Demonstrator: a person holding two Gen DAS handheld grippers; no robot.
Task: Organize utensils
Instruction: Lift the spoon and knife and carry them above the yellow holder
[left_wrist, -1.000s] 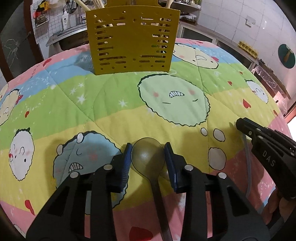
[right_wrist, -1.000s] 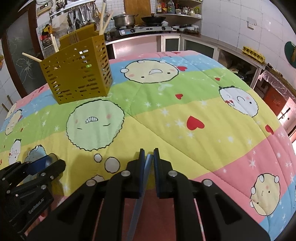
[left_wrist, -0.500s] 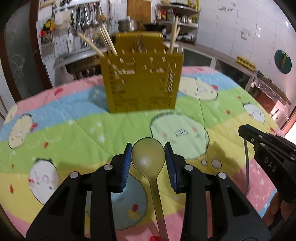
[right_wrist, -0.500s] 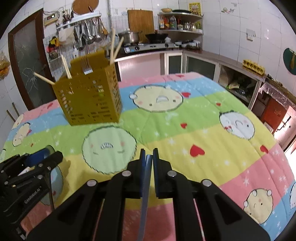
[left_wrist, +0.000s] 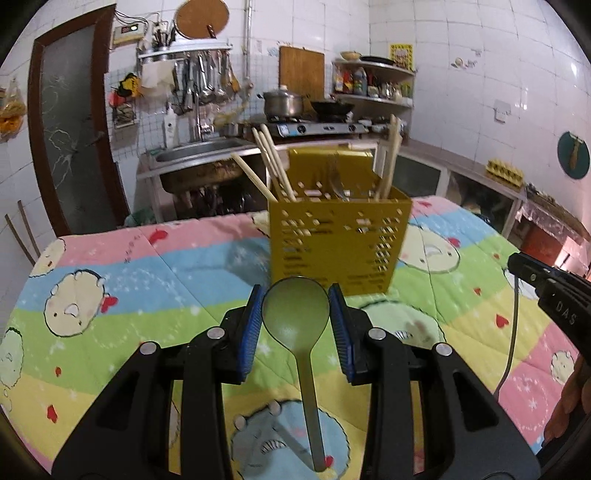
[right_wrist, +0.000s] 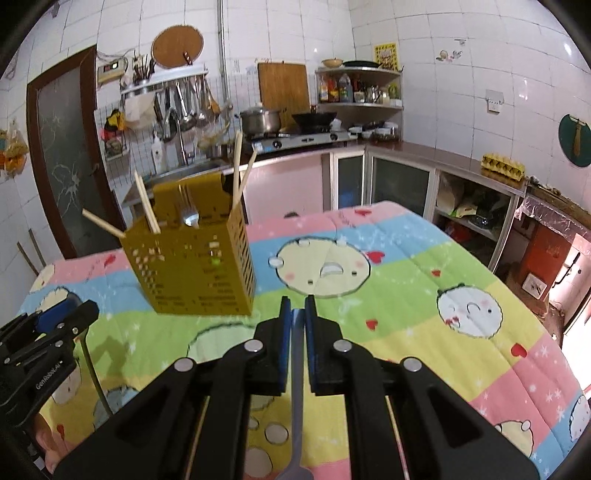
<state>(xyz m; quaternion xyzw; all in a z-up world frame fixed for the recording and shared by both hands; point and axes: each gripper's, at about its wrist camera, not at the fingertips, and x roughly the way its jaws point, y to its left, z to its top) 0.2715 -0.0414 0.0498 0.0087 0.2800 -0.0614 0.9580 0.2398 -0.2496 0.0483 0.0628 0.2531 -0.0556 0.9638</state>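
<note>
My left gripper (left_wrist: 295, 314) is shut on the bowl of a green spoon (left_wrist: 297, 321), its handle hanging down toward me. The yellow perforated utensil holder (left_wrist: 338, 245) stands just beyond it on the quilt, with chopsticks (left_wrist: 271, 164) and metal cutlery inside. My right gripper (right_wrist: 297, 328) is shut on a thin blue-grey utensil handle (right_wrist: 296, 387) that hangs down; its far end is hidden. The holder (right_wrist: 195, 266) is to the upper left in the right wrist view. Each gripper shows in the other's view, the right (left_wrist: 546, 288) and the left (right_wrist: 48, 332).
The table is covered by a colourful cartoon quilt (right_wrist: 424, 295). Behind it are a sink (left_wrist: 203, 162), a stove with a pot (left_wrist: 282, 103), cabinets and a door at the left.
Both grippers have lifted and tilted up with their utensils held. The holder now appears lower and nearer ahead, and the kitchen wall has come into view.
</note>
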